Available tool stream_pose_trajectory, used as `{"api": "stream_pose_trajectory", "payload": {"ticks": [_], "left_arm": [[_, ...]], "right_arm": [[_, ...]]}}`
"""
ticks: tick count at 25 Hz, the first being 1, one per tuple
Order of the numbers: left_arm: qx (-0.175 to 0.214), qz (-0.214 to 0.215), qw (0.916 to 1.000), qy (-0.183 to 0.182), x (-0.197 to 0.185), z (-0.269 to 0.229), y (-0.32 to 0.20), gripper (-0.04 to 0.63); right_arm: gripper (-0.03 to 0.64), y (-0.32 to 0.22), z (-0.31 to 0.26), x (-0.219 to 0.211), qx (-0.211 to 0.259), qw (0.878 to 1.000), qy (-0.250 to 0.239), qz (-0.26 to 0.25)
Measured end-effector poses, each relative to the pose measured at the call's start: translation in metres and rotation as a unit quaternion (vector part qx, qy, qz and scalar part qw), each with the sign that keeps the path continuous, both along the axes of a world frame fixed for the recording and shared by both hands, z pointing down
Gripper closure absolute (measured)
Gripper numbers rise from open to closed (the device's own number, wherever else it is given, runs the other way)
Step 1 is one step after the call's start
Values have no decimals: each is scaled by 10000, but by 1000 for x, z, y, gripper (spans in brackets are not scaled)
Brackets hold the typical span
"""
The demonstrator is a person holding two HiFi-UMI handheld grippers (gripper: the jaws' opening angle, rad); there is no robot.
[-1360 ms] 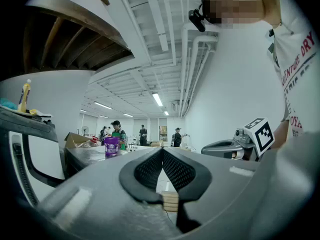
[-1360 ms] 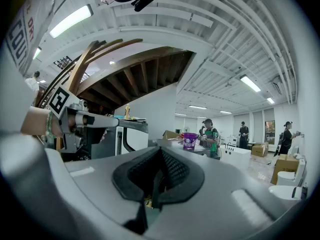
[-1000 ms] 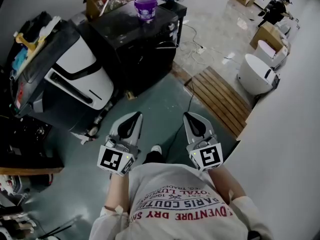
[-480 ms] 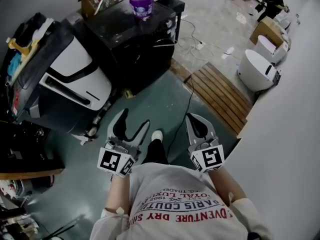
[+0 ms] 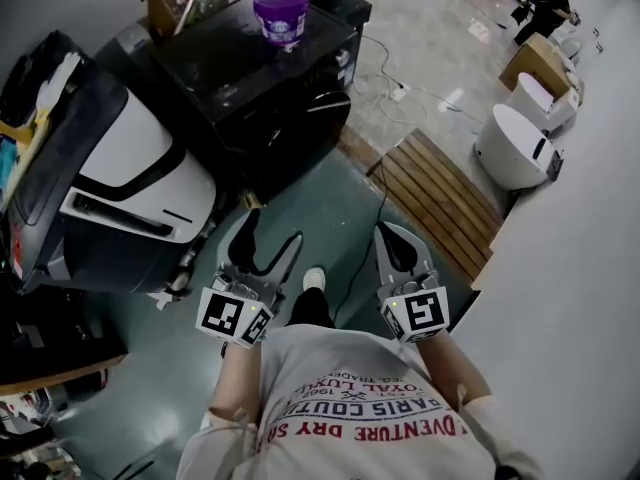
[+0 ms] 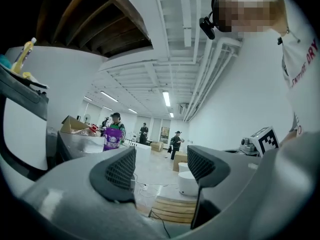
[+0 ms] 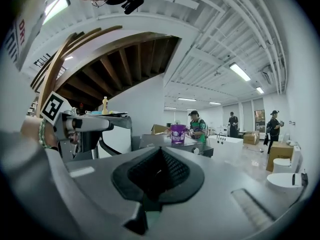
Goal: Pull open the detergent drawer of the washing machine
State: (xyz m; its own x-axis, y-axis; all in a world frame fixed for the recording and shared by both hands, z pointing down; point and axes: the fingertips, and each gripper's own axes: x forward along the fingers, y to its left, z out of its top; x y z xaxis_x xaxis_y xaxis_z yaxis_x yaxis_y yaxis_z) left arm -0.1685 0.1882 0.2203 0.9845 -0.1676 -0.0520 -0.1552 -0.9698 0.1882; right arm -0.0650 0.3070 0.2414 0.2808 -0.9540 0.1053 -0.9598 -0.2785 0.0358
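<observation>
Two grippers are held out in front of the person, both well apart from the black washing machine (image 5: 220, 63), which stands ahead and to the left on the green floor (image 5: 335, 203) with a purple bucket (image 5: 281, 13) on its top. The left gripper's (image 5: 272, 230) jaws have just been opening and stand spread wide with nothing between them (only floor and a wooden pallet (image 6: 175, 209) show through the gap). The right gripper's (image 5: 390, 236) jaws are pressed together, empty. The machine's front is in shade, and its detergent drawer cannot be picked out in any view. A white-and-black appliance (image 5: 130, 183) stands just beside the machine, nearer the left gripper. The pallet lies ahead of the right gripper.
</observation>
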Motion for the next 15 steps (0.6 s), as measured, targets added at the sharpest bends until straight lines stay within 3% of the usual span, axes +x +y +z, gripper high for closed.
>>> {"api": "stream_pose_trajectory", "payload": {"ticks": [7, 15], "left_arm": [[-132, -3, 9999, 80, 58, 5, -101, 275], [-338, -150, 9993, -54, 88, 29, -169, 275]], "right_arm": [[617, -100, 8, 68, -132, 9997, 197, 0], [617, -185, 24, 100, -326, 9992, 68, -224]]}}
